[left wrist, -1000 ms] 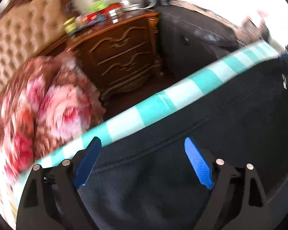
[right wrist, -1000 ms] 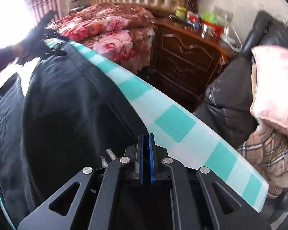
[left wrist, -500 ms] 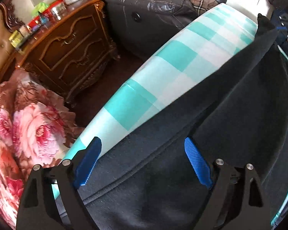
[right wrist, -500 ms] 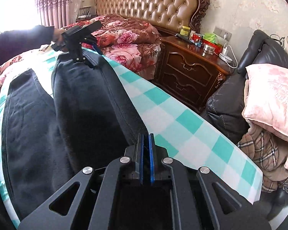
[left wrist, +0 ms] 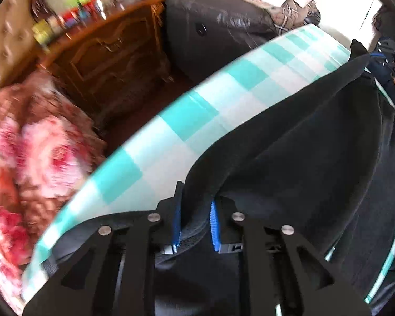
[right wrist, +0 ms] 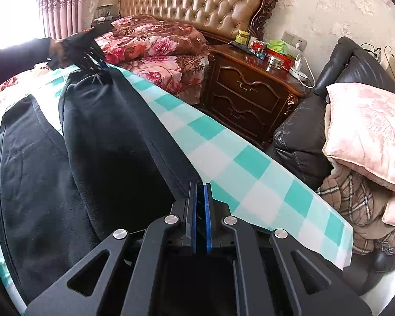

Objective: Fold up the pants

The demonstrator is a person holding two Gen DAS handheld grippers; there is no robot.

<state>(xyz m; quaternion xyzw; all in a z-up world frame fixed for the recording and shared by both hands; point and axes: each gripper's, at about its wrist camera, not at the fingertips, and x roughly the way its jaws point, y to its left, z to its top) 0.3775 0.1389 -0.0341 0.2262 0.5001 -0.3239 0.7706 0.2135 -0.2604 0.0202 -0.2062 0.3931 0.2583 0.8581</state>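
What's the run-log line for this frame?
step: fold | left gripper: shut on black fleece pants | right gripper: shut on pants | surface: teal-white checked cloth

The right gripper (right wrist: 200, 197) is clamped on one end of the black pants (right wrist: 105, 142), which stretch along the checked cloth (right wrist: 250, 181) to the left gripper (right wrist: 102, 67) pinching their far end

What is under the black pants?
A green-and-white checked cloth lies under the pants. What is beneath the cloth is covered.
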